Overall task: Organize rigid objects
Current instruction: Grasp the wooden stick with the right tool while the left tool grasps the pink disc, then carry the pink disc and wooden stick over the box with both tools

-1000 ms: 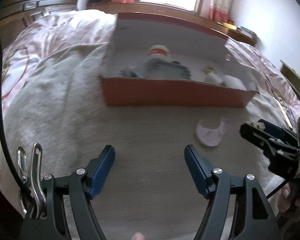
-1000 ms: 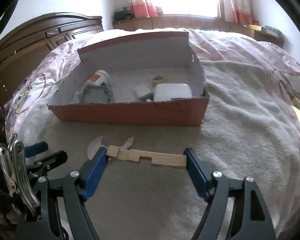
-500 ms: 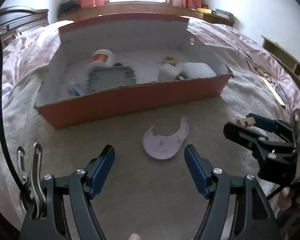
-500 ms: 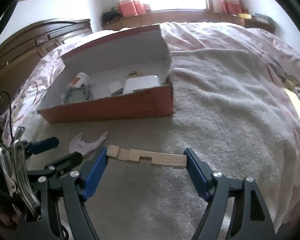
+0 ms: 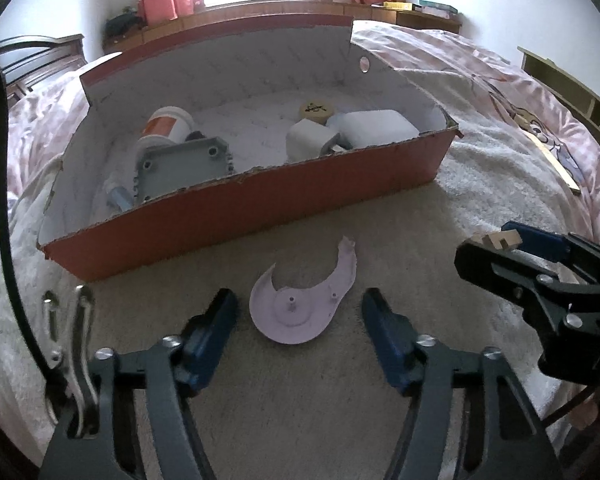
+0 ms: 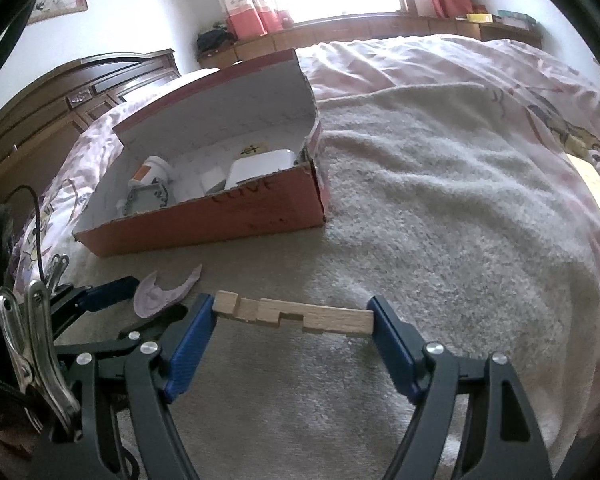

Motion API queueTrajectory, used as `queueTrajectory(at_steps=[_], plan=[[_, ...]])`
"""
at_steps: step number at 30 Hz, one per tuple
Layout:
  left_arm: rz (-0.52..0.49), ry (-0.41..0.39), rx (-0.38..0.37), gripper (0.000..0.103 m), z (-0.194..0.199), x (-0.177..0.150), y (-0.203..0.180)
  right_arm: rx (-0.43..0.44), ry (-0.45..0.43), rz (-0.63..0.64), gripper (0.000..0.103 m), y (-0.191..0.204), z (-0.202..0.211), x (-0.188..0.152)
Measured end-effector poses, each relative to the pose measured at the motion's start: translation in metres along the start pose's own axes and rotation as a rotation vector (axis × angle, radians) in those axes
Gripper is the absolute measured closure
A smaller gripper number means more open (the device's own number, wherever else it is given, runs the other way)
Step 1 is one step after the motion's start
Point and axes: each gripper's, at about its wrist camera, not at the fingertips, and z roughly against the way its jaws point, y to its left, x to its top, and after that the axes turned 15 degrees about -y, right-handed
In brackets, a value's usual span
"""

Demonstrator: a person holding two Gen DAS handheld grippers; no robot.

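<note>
The left tool (image 5: 298, 314) hovers low over the beige towel (image 5: 300, 392) spread on the bed, its blue pads closing with the broken pale plastic piece (image 5: 300, 306) lying flat on the towel between them; the pads stand just beside the piece's edges and do not press on it, so nothing is gripped there. Straight ahead of this tool, just past the plastic piece, sits the orange cardboard box (image 5: 260, 204), open at the top with its white inner walls showing. Inside it, toward the tool's left, lie a white jar with an orange label (image 5: 166, 126) and a grey lidded case (image 5: 182, 168); toward the right lie a white block (image 5: 308, 144), a larger white rounded case (image 5: 374, 132) and a small round yellowish disc (image 5: 317, 110), whose marking is too blurred to read. The right tool (image 6: 293, 316) is clenched on a notched wooden bar (image 6: 296, 314), which spans crosswise from one pad to the other, held above the towel. From this tool the box (image 6: 204, 224) lies ahead and to the left, and the plastic piece (image 6: 166, 290) shows just to its left, beside the left tool's fingers (image 6: 108, 288)
</note>
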Motion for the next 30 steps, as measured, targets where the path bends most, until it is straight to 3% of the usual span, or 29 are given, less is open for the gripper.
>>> queueTrajectory(at_steps=[2,4,17,30], plan=[[-0.006,-0.007,-0.003,0.055,0.002,0.0,-0.001,0.001,0.0,-0.005,0.022,0.0,0.0,0.0],[-0.009,-0.011,-0.008,0.058,0.003,-0.001,-0.002,0.001,0.0,-0.007,0.022,0.0,0.0,0.0],[0.046,-0.032,-0.025,0.059,0.026,-0.005,0.01,0.014,-0.006,-0.003,0.022,0.007,0.005,0.002],[0.125,-0.112,-0.027,0.059,0.061,0.006,0.032,0.045,-0.034,0.016,0.022,0.021,0.018,0.011]])
